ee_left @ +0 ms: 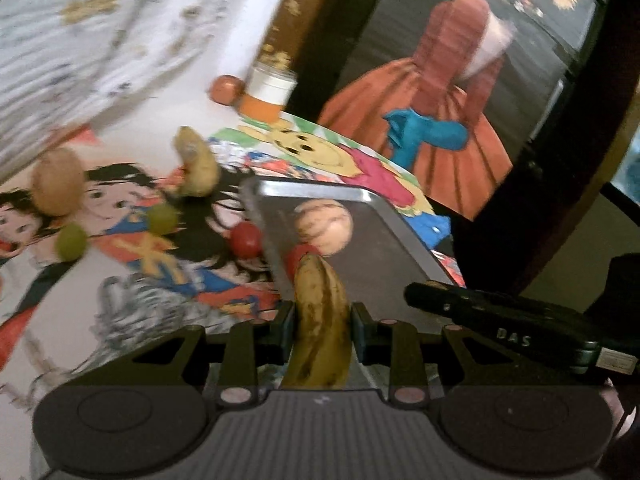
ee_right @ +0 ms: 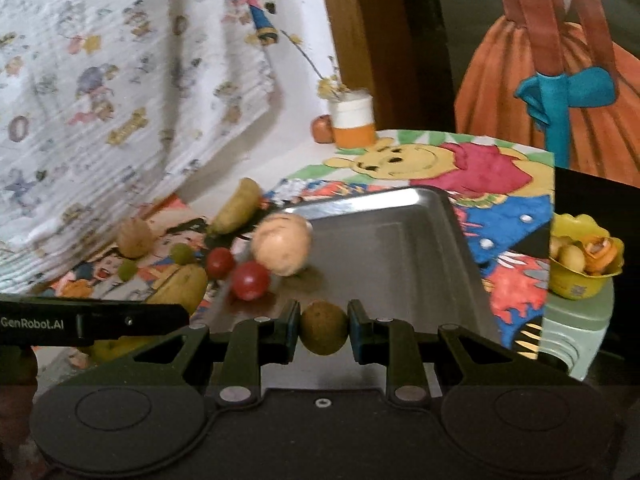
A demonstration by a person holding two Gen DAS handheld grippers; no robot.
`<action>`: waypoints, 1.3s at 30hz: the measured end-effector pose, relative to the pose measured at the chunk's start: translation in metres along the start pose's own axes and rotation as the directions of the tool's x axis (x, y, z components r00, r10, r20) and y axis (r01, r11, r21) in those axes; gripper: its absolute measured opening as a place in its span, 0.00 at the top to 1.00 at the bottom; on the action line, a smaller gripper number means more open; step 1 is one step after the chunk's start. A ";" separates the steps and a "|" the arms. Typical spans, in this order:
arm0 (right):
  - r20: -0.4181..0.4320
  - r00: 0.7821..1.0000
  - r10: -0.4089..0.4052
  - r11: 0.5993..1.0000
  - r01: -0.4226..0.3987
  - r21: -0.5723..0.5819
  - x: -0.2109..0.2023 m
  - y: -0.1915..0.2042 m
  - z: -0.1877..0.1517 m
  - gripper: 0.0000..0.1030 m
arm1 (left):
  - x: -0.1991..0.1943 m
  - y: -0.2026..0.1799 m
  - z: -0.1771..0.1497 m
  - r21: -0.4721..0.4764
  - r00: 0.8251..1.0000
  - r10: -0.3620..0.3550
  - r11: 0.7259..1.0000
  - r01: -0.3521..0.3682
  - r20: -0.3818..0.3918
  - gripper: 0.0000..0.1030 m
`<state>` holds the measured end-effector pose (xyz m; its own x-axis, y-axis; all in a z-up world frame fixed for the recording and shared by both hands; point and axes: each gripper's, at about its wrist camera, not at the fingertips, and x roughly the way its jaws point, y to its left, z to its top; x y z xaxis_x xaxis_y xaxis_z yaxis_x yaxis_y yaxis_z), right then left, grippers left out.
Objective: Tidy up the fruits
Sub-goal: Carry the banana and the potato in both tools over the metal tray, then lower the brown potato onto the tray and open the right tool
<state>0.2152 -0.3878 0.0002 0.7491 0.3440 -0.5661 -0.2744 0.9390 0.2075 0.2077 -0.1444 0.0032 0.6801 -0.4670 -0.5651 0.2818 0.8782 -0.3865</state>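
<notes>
Clamped lengthwise in the left gripper (ee_left: 323,314), a banana (ee_left: 320,320) and, pinched in the right gripper (ee_right: 324,326), a kiwi (ee_right: 324,327) hang at lower centre over the metal tray (ee_right: 400,240), seemingly for unloading beside the pale melon (ee_right: 282,249).

Pretty dim room: a patterned white cloth (ee_right: 120,100) hangs behind the cartoon-print tablecloth (ee_right: 460,168), plus a wooden post (ee_right: 352,40) and a painting of an orange dress (ee_right: 560,80).

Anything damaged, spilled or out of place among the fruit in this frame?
Nothing spilled. The banana in the left hand-held gripper shows brown streaks and spots, so it looks overripe or bruised. Most fruit lies off the metal tray.
</notes>
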 end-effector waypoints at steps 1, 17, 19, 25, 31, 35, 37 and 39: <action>-0.004 1.000 -0.007 1.000 0.007 0.002 0.001 -0.002 -0.001 0.73 | 0.005 -0.003 0.001 0.013 1.000 -0.007 1.000 0.007 -0.006 0.69; 0.003 0.994 -0.111 0.993 0.111 -0.031 0.012 -0.015 -0.011 0.73 | 0.056 -0.016 0.005 0.062 0.996 -0.034 0.997 0.039 -0.081 0.68; 0.007 0.994 -0.111 0.993 0.111 -0.028 0.011 -0.016 -0.012 0.73 | 0.058 -0.017 0.005 0.063 0.996 -0.032 0.997 0.037 -0.085 0.68; 0.017 0.991 -0.135 0.991 0.135 -0.019 0.008 -0.018 -0.013 0.70 | 0.060 -0.017 0.004 0.063 0.996 -0.029 0.997 0.035 -0.090 0.66; 0.041 0.986 -0.161 0.987 0.162 -0.008 -0.006 -0.018 -0.014 0.64 | 0.054 -0.017 0.007 0.062 0.997 -0.028 0.998 0.033 -0.078 0.61; 0.067 0.982 -0.175 0.984 0.176 0.003 -0.019 -0.016 -0.013 0.57 | 0.041 -0.017 0.010 0.047 0.998 -0.035 0.998 0.037 -0.045 0.54; 0.082 0.980 -0.183 0.983 0.183 0.004 -0.026 -0.013 -0.013 0.52 | 0.034 -0.018 0.011 0.044 0.999 -0.031 0.999 0.032 -0.025 0.46; 0.096 0.978 -0.186 0.983 0.186 0.006 -0.033 -0.011 -0.012 0.46 | 0.026 -0.019 0.011 0.042 1.000 -0.020 0.999 0.020 -0.007 0.40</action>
<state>0.1859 -0.4093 0.0071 0.8415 0.1619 -0.5155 -0.1266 0.9866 0.1031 0.2280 -0.1724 0.0040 0.6698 -0.4853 -0.5620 0.3239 0.8720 -0.3669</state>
